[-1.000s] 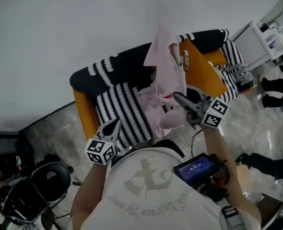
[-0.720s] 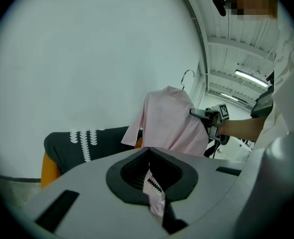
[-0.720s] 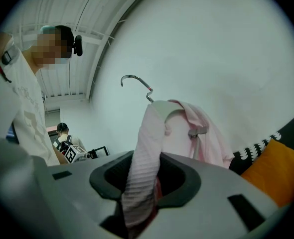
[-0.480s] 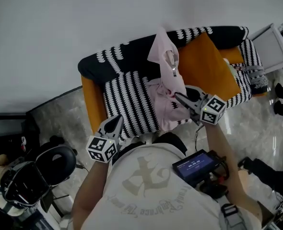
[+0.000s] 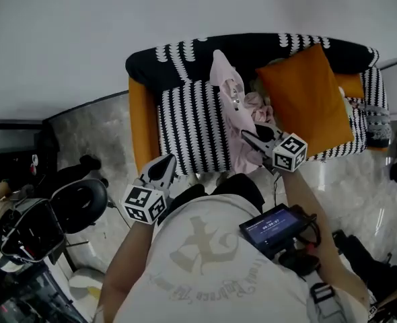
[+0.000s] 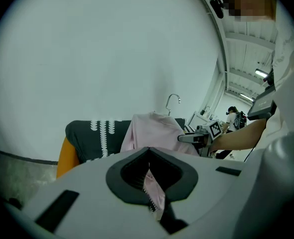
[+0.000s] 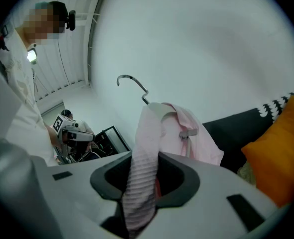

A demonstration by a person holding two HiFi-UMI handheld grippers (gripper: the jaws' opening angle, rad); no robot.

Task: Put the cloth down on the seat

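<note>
The pink cloth [image 5: 233, 110] is lying lower than a second ago, draping over the striped seat [image 5: 188, 130] at 12 o'clock, with the right gripper [image 5: 247, 137] tightening on its hem and the left gripper [image 5: 167, 161] idling shut at 8 o'clock, so it's nearly drop time.

cloth [image 5: 235, 123]: soft pink ribbed fabric | hanger hook [image 7: 132, 86]: shiny metal | floor [image 5: 360, 180]: glossy stone
</note>
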